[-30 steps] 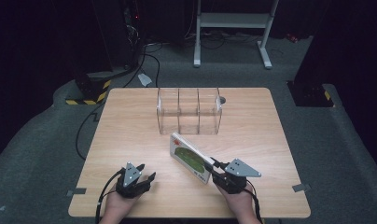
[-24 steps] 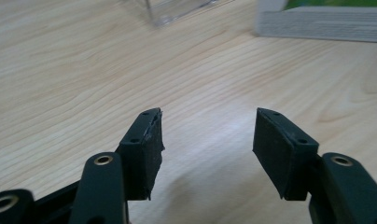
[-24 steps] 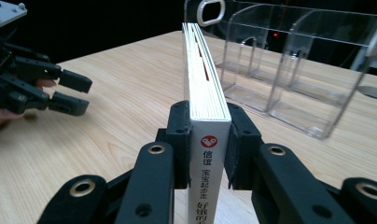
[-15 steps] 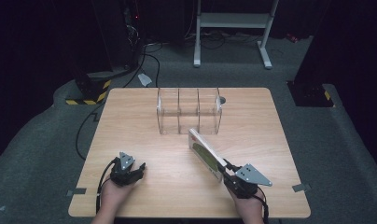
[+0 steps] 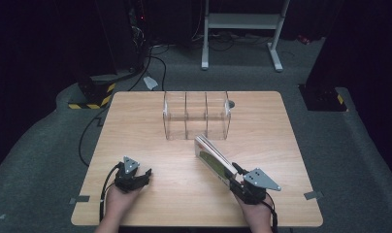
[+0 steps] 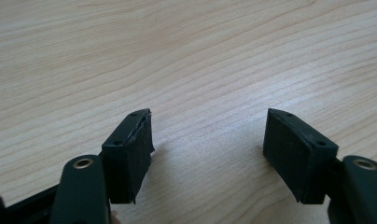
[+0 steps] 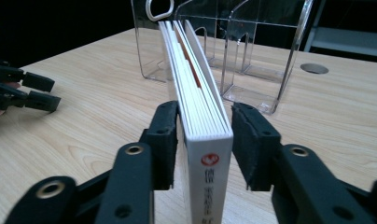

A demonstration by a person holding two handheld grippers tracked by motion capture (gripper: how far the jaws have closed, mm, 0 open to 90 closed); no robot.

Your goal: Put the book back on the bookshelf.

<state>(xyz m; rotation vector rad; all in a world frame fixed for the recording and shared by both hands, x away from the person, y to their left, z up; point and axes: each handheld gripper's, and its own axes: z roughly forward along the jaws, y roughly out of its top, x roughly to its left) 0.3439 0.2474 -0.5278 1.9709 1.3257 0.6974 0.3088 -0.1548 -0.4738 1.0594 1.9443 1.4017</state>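
One book (image 7: 203, 107), standing on edge on the surface (image 5: 184, 160), long axis running from your right claw (image 5: 234, 175) toward the clear rack (image 5: 196, 114). That claw's jaws have just been opening and sit loose around the spine. Left claw (image 5: 143, 175): empty, jaws just widened, well apart from the book.

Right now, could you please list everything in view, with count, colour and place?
table: 1, light wood, centre.
file holder: 1, clear, three compartments, far middle of table.
book: 1, white with green cover, on edge, near right of table.
stand: 1, white, floor beyond table.
left gripper: 1, black, near left; fingers apart, just been opening, nothing between.
right gripper: 1, black, near right; fingers just been opening, book between them.
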